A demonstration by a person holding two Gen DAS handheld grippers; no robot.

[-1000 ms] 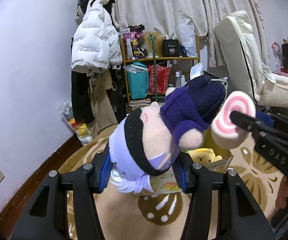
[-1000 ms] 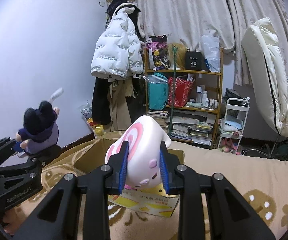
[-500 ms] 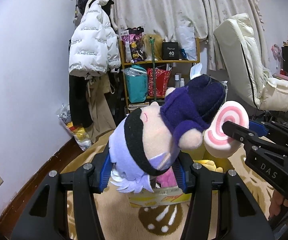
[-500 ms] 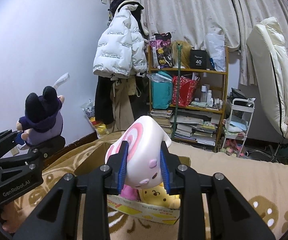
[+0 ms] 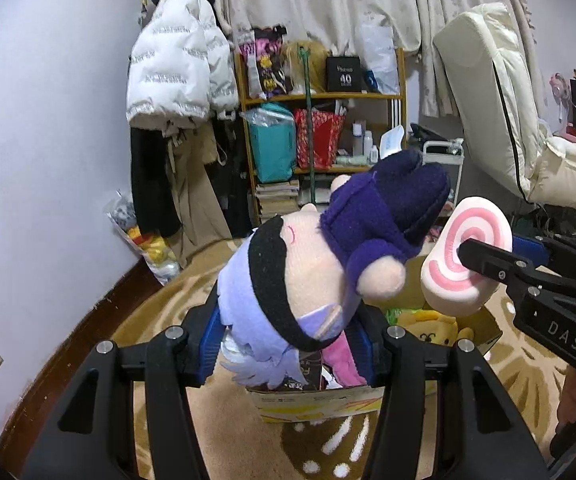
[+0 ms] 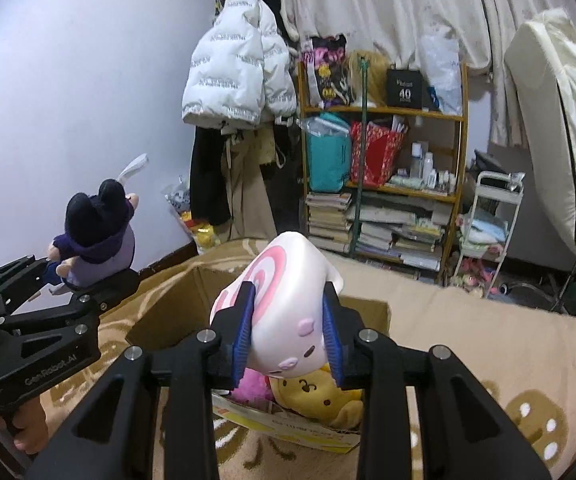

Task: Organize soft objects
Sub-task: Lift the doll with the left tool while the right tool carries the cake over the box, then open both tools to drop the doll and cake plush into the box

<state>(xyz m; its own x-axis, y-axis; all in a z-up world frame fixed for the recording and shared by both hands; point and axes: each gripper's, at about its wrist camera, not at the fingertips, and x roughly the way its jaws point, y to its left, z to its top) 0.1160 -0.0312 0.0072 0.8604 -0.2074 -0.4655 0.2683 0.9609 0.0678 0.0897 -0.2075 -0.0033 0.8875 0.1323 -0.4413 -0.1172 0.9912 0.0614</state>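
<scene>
Blue pads: the left gripper [image 5: 288, 340] has its rubber-blue pads clenched on the lilac base of the purple-hooded doll [image 5: 328, 264], which leans forward over the box
Why so held: squeezed low on its soft body, the doll rides head-out, so by my judgement it can drop straight in once the claw lets go
Right claw: the right gripper [image 6: 288, 332] grasps the pink-swirl plush [image 6: 283, 312] between its blue pads, the little pig face turned toward the camera
Why above the box: both toys hang over the open cardboard box [image 6: 167, 300]; I judge this is the carry-and-release step of the tidying
Where the toys are: doll and swirl plush are in the air, near each other but apart, neither touching the box
Already inside: a yellow bear plush [image 6: 316, 396] and a pink plush [image 6: 251, 388] lie in the box, touching each other
Under it: the box sits on a tan patterned rug [image 5: 223, 280]
Writing on the claws: "DAS" in the left wrist view on the right gripper's body; "GenRobot.AI" in the right wrist view on the left gripper's body
Writing on the shelf: a black box [image 6: 404, 90] on the wooden shelf [image 6: 384, 110] reads "40"; the smaller line above it is too small to tell
Writing on the coat: the white puffer jacket [image 6: 235, 76] carries repeated lettering, not legible
Box print: yellow and red printing on the carton's front, words unreadable
</scene>
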